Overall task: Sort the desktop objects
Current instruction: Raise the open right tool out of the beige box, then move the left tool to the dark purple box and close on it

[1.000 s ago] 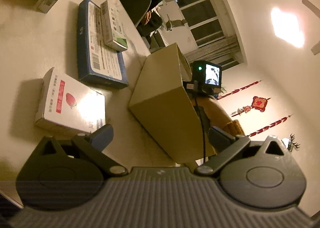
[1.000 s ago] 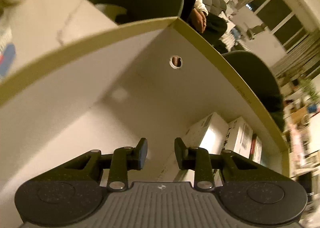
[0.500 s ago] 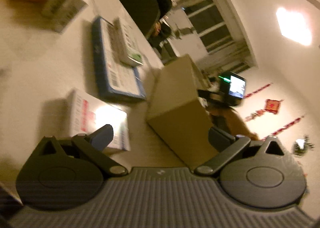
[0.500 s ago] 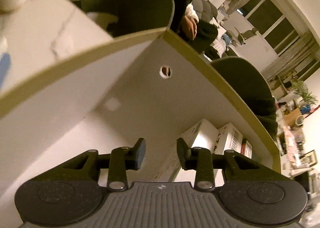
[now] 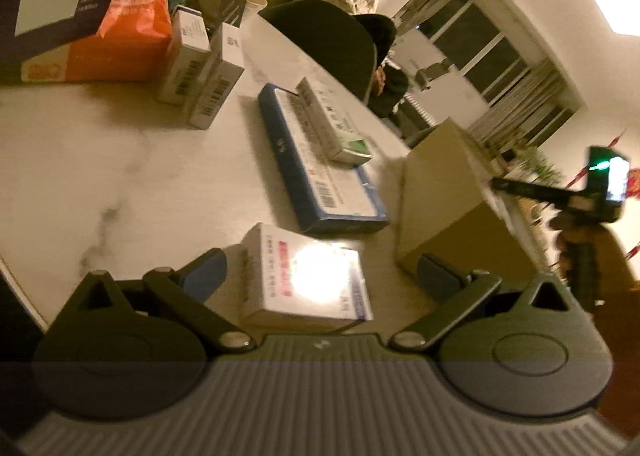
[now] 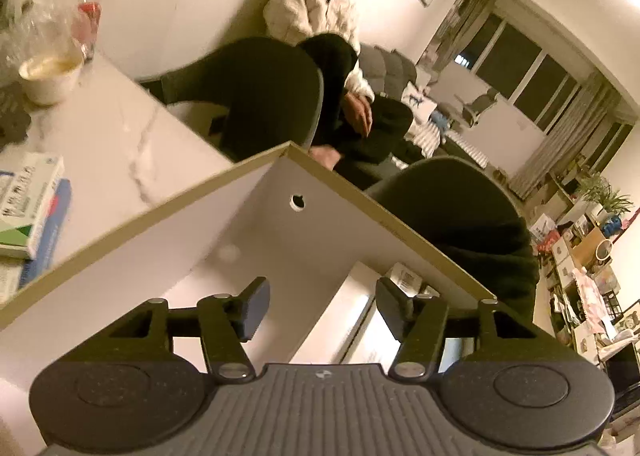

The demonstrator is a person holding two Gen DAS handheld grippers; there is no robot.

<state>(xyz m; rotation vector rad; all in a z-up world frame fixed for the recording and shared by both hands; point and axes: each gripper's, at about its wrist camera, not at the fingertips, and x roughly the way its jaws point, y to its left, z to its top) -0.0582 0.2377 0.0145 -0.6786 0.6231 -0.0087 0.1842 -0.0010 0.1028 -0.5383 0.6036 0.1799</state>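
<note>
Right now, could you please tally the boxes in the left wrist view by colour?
White boxes: 4
Blue box: 1
Purple box: 1
Tan carton: 1
Total: 7

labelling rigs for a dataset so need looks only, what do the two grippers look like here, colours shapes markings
Both match: the left gripper and right gripper have a dark grey ribbed plastic body with a small pale logo at its front edge, two round black discs at the sides, black linkage arms with silver screws, and blue-grey pads on the fingers. From the left wrist view, the right gripper's rear is black with a lit screen and green light.
</note>
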